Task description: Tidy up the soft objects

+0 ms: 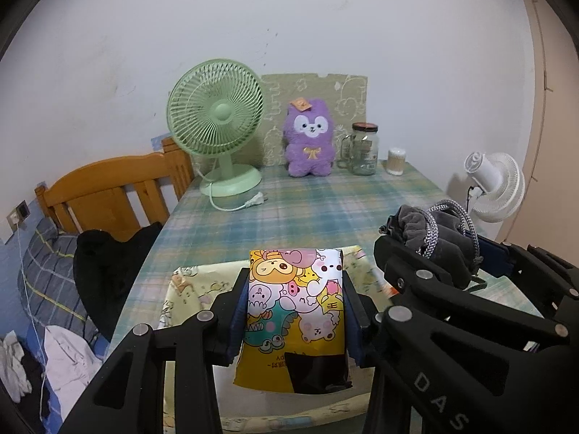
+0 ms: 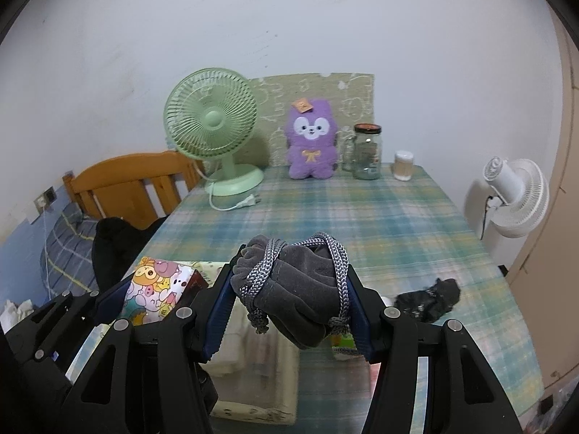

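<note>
My left gripper (image 1: 295,289) is shut on a yellow cartoon-print pack (image 1: 295,311), held over a pale yellow fabric storage box (image 1: 188,289) at the near edge of the table. My right gripper (image 2: 289,289) is shut on a grey velvet drawstring pouch (image 2: 296,289) wound with a grey-white cord; it shows at the right of the left wrist view as the grey pouch (image 1: 434,238). In the right wrist view the cartoon pack (image 2: 159,289) and the left gripper sit at the lower left. A purple plush toy (image 1: 308,137) sits upright at the table's far end.
A green desk fan (image 1: 217,123) with a loose plug, a glass jar (image 1: 363,148) and a small cotton-swab tub (image 1: 395,161) stand at the back. A crumpled black item (image 2: 430,300) lies on the plaid tablecloth to the right. A wooden headboard (image 1: 108,188) and bedding are left; a white fan (image 2: 517,199) is right.
</note>
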The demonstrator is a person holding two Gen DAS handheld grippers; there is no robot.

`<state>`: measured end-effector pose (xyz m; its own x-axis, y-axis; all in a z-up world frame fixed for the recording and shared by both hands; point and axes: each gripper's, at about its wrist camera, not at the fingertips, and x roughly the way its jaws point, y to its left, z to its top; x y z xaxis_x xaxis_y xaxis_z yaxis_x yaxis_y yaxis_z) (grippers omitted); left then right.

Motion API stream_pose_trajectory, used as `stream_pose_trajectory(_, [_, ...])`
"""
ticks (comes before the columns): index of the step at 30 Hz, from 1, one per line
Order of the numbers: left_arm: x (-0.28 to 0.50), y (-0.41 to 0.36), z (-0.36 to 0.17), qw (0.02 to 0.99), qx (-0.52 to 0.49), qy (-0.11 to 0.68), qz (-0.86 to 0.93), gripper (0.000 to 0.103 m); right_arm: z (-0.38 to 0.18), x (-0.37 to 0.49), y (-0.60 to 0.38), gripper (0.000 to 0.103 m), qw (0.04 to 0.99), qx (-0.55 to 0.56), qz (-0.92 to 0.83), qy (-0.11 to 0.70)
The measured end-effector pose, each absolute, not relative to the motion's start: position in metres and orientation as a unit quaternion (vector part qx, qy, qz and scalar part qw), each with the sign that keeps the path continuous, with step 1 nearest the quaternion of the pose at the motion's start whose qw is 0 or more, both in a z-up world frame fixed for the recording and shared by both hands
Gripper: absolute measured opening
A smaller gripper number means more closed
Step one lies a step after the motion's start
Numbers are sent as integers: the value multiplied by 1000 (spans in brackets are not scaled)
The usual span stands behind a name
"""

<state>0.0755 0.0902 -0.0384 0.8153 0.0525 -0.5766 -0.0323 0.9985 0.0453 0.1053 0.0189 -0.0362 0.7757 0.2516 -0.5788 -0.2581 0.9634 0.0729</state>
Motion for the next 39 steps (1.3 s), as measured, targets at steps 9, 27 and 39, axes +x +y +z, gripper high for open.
stream_pose_trajectory(9, [85,110,-54,944,25,328,32,46,-51,110,41,60,932,-17,153,328])
stream_pose_trajectory(27, [94,143,-90,918,17,393,38,58,-87,124,76,60,900,-33,209,382])
stream_pose_trajectory(39, [93,151,-88,922,-3,386,35,85,-88,132,88,66,897,-34,224,381])
